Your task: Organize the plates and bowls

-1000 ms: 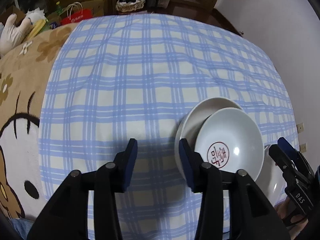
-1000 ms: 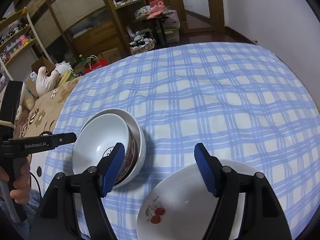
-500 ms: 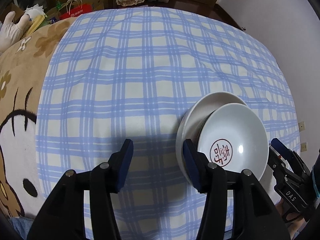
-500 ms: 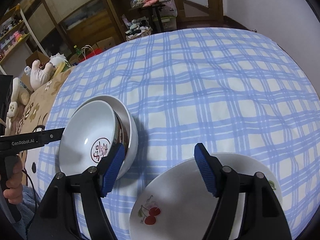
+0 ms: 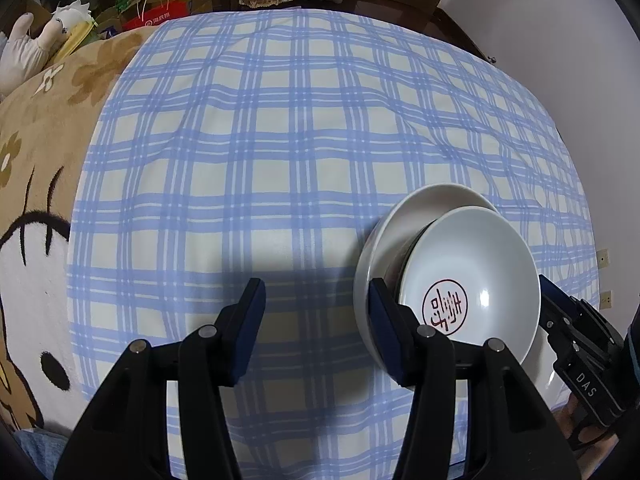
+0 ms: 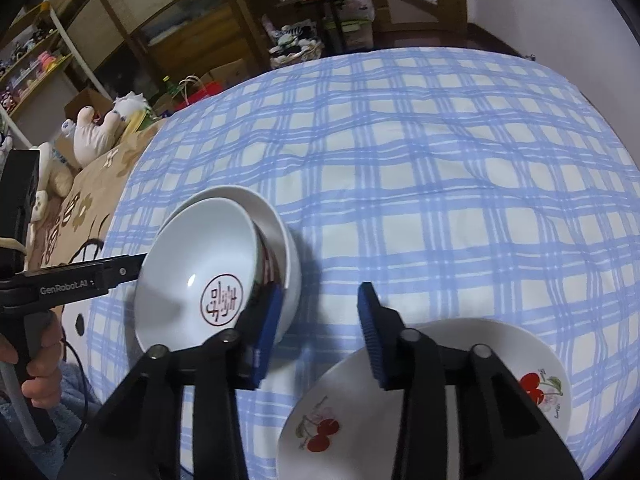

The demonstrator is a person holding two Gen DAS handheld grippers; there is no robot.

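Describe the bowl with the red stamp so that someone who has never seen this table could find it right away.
On the blue checked cloth stands a plain white bowl. The bowl with the red stamp sits tilted inside it. Its round red seal sets it apart from the cherry plate nearby.

You have a white bowl with a red seal mark (image 6: 200, 268) tilted inside a larger plain white bowl (image 6: 286, 248), its rim leaning out toward nine o'clock in your right wrist view. At five o'clock from them lies a white plate with cherry prints (image 6: 360, 412), flat on the checked cloth.
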